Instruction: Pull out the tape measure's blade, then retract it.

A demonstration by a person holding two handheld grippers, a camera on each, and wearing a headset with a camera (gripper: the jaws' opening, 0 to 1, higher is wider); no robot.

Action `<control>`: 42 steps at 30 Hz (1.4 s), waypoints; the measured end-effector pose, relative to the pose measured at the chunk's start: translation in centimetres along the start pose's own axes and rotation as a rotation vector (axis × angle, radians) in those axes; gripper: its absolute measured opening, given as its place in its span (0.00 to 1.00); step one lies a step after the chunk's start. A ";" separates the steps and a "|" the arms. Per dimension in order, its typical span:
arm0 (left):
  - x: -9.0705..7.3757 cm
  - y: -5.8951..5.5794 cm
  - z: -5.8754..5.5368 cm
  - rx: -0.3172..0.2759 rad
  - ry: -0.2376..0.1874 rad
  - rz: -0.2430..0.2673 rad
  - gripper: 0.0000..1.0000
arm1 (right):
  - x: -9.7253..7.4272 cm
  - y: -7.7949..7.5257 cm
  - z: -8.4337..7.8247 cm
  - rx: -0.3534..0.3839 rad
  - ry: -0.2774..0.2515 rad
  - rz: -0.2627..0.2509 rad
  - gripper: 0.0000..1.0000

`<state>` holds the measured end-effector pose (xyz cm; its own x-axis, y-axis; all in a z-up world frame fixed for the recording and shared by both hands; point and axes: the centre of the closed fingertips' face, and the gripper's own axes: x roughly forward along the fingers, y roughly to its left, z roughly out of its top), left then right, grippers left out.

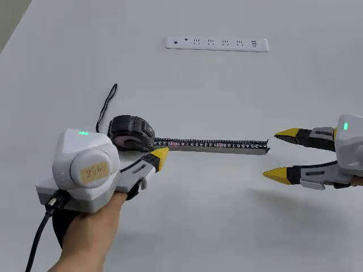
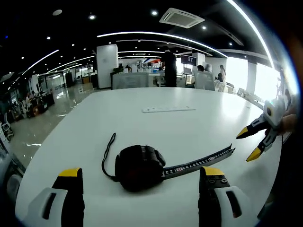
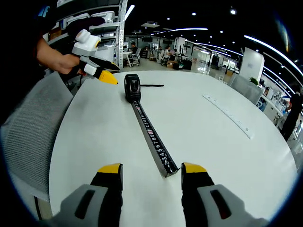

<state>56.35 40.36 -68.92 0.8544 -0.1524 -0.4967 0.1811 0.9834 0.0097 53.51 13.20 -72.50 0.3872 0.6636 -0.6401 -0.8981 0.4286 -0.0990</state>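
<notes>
Here the tape measure (image 1: 131,133) lies on the white table (image 1: 227,215), its black case just at 12 o'clock of the left gripper (image 2: 141,174) in the head view. In the left gripper view the case sits ahead of the two spread jaws, roughly centred between them and apart from both; nothing is pinched. A hand (image 1: 85,232) holds this gripper from below. The blade (image 1: 215,144) is drawn out of the case toward 3 o'clock and rests flat on the table. Its free end stops just short of the right gripper (image 1: 282,154), whose yellow-tipped jaws are also spread wide and hold nothing. In the right gripper view that end lies between the two tips, touching neither. The case is rounded, dark and ribbed, lying on its side. A thin black strap (image 1: 106,105) trails from it toward 11 o'clock. The blade is dark with pale numerals along it and reddish marks near the case. A white power strip (image 1: 216,43) lies well apart at 12 o'clock.
</notes>
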 end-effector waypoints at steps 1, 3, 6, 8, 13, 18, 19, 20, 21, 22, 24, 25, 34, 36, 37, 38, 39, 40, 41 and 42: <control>0.2 0.0 0.0 -0.004 0.003 0.004 0.99 | 0.1 -0.2 -0.2 -0.016 0.010 0.010 0.49; 0.5 -0.1 0.0 -0.006 0.001 0.007 0.99 | 0.4 -0.4 -0.4 -0.024 0.015 0.019 0.48; 1.0 -0.2 0.1 -0.013 0.002 0.013 0.98 | 0.8 -0.7 -0.6 -0.058 0.023 0.043 0.45; 1.2 -0.3 0.1 -0.020 0.003 0.012 0.97 | 1.0 -0.7 -0.6 -0.067 0.022 0.061 0.43; 1.6 -0.1 0.3 -0.023 -0.003 0.019 0.95 | 1.5 -1.2 -1.1 -0.074 0.025 0.088 0.40; 2.2 0.2 0.0 -0.029 0.010 0.030 0.92 | 1.7 -1.6 -1.5 -0.077 0.031 0.111 0.36; 2.3 0.3 0.0 -0.029 0.012 0.034 0.92 | 1.8 -1.7 -1.7 -0.080 0.035 0.116 0.35; 2.4 0.3 -0.1 -0.029 0.013 0.036 0.91 | 1.9 -1.7 -1.9 -0.084 0.041 0.122 0.34; 2.5 0.3 -0.1 -0.030 0.015 0.039 0.91 | 2.0 -1.8 -2.0 -0.084 0.041 0.127 0.33; 2.6 0.3 -0.1 -0.030 0.018 0.042 0.91 | 2.1 -1.9 -2.0 -0.079 0.042 0.129 0.33; 2.9 0.3 -0.3 -0.032 0.024 0.046 0.90 | 2.3 -2.0 -2.2 -0.079 0.046 0.133 0.30; 3.0 0.3 -0.3 -0.031 0.026 0.048 0.89 | 2.3 -2.1 -2.2 -0.081 0.048 0.134 0.29; 4.3 -0.1 -0.7 -0.033 0.049 0.053 0.86 | 3.1 -2.3 -2.7 -0.080 0.068 0.159 0.22; 4.5 -0.2 -0.9 -0.034 0.054 0.054 0.85 | 3.1 -2.4 -2.7 -0.079 0.069 0.154 0.19; 4.6 -0.2 -1.1 -0.034 0.058 0.055 0.85 | 3.2 -2.5 -2.7 -0.078 0.067 0.149 0.16; 4.7 -0.2 -1.2 -0.034 0.061 0.056 0.85 | 3.2 -2.5 -2.7 -0.076 0.067 0.148 0.15; 4.7 -0.2 -1.4 -0.038 0.067 0.059 0.84 | 3.2 -2.5 -2.7 -0.073 0.066 0.152 0.15; 4.8 -0.2 -1.5 -0.041 0.070 0.061 0.84 | 3.2 -2.5 -2.8 -0.072 0.066 0.154 0.15; 4.8 -0.2 -1.7 -0.048 0.075 0.067 0.83 | 3.2 -2.5 -2.8 -0.069 0.066 0.157 0.14; 4.9 -0.1 -1.8 -0.051 0.078 0.070 0.83 | 3.2 -2.5 -2.8 -0.068 0.066 0.158 0.14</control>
<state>59.64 39.64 -72.87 0.8232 -0.0766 -0.5625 0.0955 0.9954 0.0042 56.44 12.53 -76.41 0.2276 0.6770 -0.6999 -0.9595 0.2783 -0.0428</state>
